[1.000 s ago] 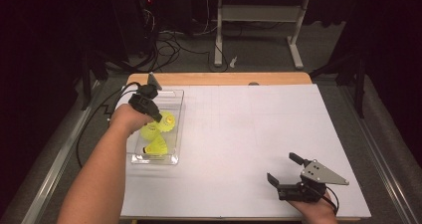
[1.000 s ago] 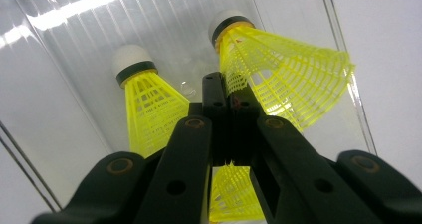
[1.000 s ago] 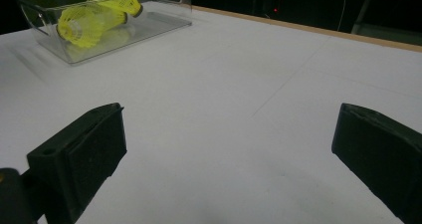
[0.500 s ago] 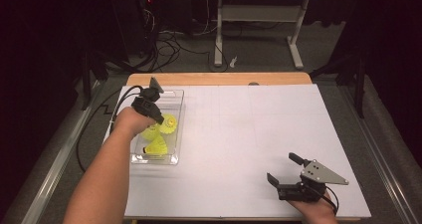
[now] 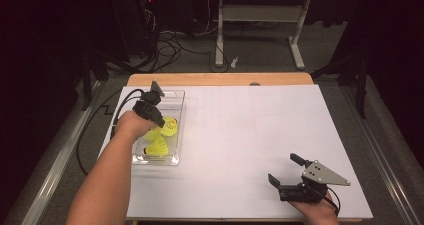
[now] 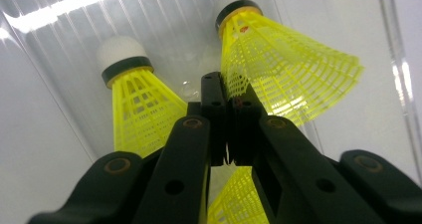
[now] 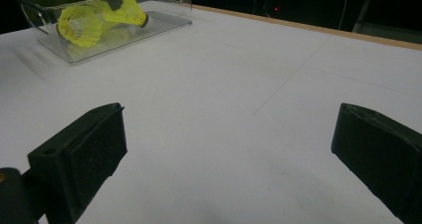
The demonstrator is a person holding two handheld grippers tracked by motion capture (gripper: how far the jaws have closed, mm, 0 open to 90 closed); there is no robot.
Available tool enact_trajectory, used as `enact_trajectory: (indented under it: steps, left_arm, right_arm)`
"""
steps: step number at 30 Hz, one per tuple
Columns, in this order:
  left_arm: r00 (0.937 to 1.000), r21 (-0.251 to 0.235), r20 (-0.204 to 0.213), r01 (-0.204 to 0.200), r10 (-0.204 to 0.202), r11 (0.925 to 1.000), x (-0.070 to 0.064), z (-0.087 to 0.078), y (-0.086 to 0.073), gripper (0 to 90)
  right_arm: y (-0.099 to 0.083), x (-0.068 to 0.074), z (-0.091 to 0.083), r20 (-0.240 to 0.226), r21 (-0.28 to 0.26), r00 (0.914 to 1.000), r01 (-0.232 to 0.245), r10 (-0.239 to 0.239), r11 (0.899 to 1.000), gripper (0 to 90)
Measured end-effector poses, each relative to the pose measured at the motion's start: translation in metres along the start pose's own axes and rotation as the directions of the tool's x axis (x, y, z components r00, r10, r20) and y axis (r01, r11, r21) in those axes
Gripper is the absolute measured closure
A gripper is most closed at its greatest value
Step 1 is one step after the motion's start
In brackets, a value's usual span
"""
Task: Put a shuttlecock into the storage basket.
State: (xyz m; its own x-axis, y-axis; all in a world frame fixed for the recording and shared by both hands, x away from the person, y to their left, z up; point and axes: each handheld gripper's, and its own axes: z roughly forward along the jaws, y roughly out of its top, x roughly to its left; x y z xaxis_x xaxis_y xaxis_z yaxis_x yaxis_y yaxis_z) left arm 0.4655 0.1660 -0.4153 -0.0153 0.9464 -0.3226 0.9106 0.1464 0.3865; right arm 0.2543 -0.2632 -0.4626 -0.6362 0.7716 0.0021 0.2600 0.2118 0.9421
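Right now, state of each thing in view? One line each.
Left gripper: jaws shut, pinching the skirt edge of a shuttlecock, down inside the bin.
Right gripper: jaws open, empty, near the table's front edge.
Clear bin: upright, no lid on, on the table's left side.
Shuttlecocks: yellow, lying in the bin; at least three show.
Table: white sheet over it, bare between bin and right gripper.

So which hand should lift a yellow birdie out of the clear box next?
The left. Its tool is already down inside the clear box, jaws closed beside a shuttlecock's yellow skirt. The right tool rests open on the white table, far from the box.
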Motion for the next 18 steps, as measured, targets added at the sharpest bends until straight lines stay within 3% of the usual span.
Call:
enact_trajectory:
  steps: [6,13,18]
  left_arm:
    - [0.9945,-0.072,-0.006,0.104,-0.105,0.992,-0.005,0.01,-0.007,81.9]
    - [0.991,-0.088,0.007,0.134,-0.134,0.9871,-0.01,0.008,-0.008,71.8]
    - [0.9939,-0.071,-0.003,0.11,-0.11,0.9914,-0.011,0.004,-0.011,61.5]
  right_arm:
    - [0.0,0.001,0.0,-0.002,0.003,1.0,0.003,-0.003,1.0,1.6]
    - [0.0,0.001,0.001,-0.002,0.003,1.0,0.003,-0.003,1.0,1.6]
    - [0.0,0.001,0.002,-0.002,0.006,1.0,0.002,-0.002,1.0,1.6]
